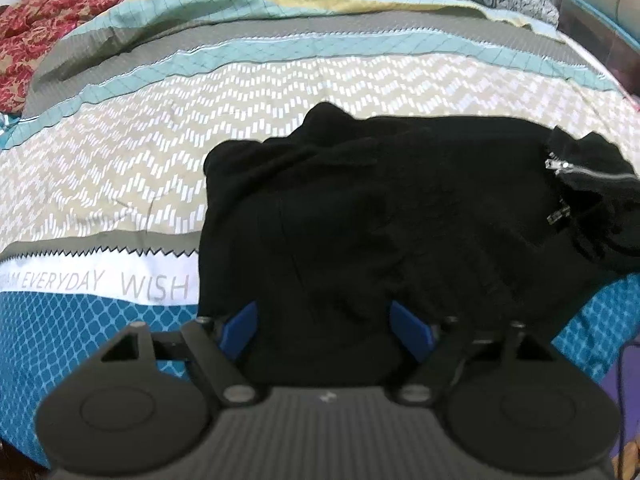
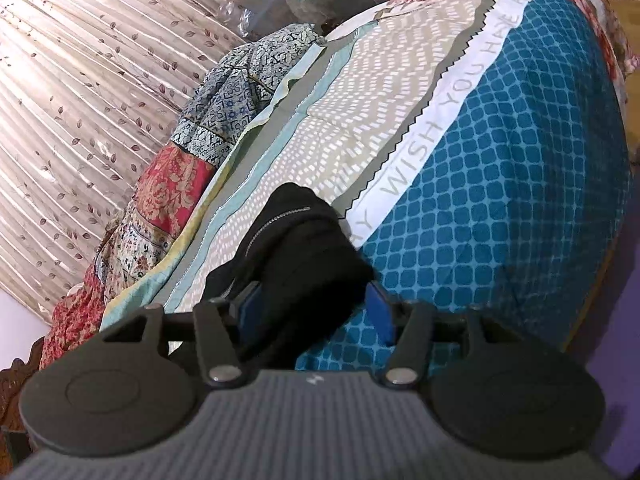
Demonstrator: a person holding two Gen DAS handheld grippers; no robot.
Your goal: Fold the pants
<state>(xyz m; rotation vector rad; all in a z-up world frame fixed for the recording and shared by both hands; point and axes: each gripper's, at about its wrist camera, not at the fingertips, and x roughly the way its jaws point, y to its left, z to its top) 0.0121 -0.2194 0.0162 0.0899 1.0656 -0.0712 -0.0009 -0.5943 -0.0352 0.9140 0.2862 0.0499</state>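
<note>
Black pants bunched on patterned bedspread.
Left gripper and right gripper stand apart, straddling cloth; pad contact seemingly absent, fingertips partly hidden.

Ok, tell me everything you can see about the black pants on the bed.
The black pants lie in a compact folded bundle on the patterned bedspread, across its beige zigzag, white lettered and blue bands. The fabric looks soft, matte and thick, with wrinkles. A silver zipper shows at one bunched end. The left gripper straddles the near edge, blue pads apart; the right gripper straddles the zipper end, also open. Whether any pad touches the cloth cannot be told.
</note>
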